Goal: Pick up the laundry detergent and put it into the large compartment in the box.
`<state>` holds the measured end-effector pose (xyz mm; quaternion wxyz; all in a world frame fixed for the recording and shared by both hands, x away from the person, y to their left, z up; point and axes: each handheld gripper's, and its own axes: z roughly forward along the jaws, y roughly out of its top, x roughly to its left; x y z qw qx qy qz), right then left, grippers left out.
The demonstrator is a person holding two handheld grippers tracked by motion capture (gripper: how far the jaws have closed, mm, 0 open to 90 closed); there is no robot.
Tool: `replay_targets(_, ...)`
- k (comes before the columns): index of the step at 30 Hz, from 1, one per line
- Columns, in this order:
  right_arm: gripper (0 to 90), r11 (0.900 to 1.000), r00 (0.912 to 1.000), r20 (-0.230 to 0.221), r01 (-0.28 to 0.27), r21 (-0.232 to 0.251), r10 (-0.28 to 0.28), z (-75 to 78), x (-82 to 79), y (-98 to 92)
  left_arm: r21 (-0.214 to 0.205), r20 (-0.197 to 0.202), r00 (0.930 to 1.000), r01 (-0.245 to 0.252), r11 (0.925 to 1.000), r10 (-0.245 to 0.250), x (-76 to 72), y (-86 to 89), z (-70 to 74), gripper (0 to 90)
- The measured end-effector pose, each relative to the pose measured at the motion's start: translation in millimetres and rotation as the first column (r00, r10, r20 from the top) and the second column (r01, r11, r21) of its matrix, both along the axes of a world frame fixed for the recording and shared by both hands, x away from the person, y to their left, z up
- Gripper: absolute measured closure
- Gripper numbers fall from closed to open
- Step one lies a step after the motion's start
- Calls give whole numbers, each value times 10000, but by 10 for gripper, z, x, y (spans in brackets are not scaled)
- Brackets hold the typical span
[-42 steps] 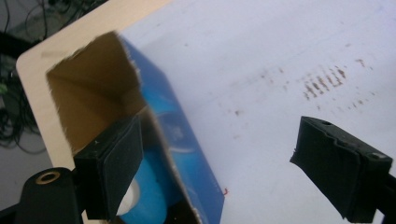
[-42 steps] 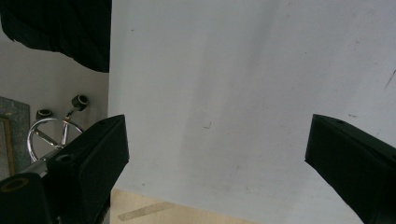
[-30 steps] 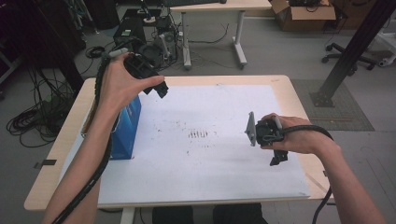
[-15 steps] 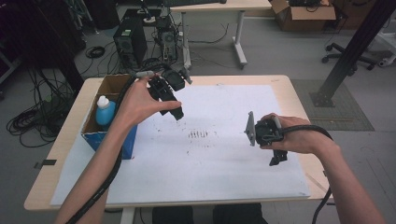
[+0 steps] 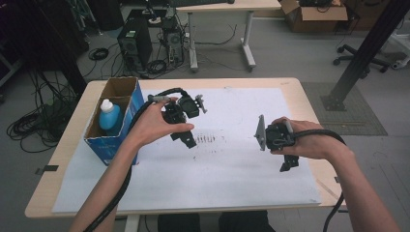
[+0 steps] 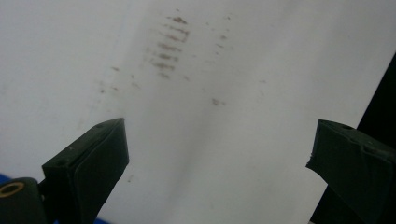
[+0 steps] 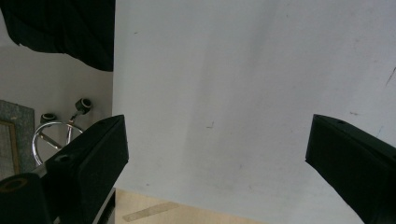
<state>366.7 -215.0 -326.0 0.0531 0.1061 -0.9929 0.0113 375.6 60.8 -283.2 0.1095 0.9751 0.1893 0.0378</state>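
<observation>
My left gripper (image 5: 188, 141) hangs low over the white paper sheet (image 5: 232, 183), just left of a patch of brown smudges (image 5: 207, 139). Its jaws have just been opening and now stand wide apart with nothing between them (image 6: 217, 135); the smudges (image 6: 168, 46) lie ahead of them. A blue-and-white bottle (image 5: 109, 116) stands upright in the open blue cardboard box (image 5: 113, 145) at the table's left. My right gripper (image 5: 288, 164) is held still over the paper's right side, open and empty (image 7: 217, 135).
The paper covers most of the wooden table (image 5: 63, 159); its right edge (image 7: 154, 210) carries a strip of tape. Beyond the table stand computer towers (image 5: 130, 43), cables, a second desk (image 5: 220, 9), a black post (image 5: 362, 53) and a chair base (image 7: 56, 135).
My left hand has come down and to the right, from above the blue box to the paper by the smudges. The bottle in the box is now uncovered. The right hand has kept still.
</observation>
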Motion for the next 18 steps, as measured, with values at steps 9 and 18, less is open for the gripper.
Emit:
replay_targets(9,56,10000,10000,6,54,51,-54,28,-17,-33,280,-372,9924,1183,9926,-1172,-137,-74,-289,48)
replay_targets(18,56,9998,9998,27,192,35,-192,11,-3,-94,295,-524,9904,1298,9911,-1282,-144,-97,-340,46)
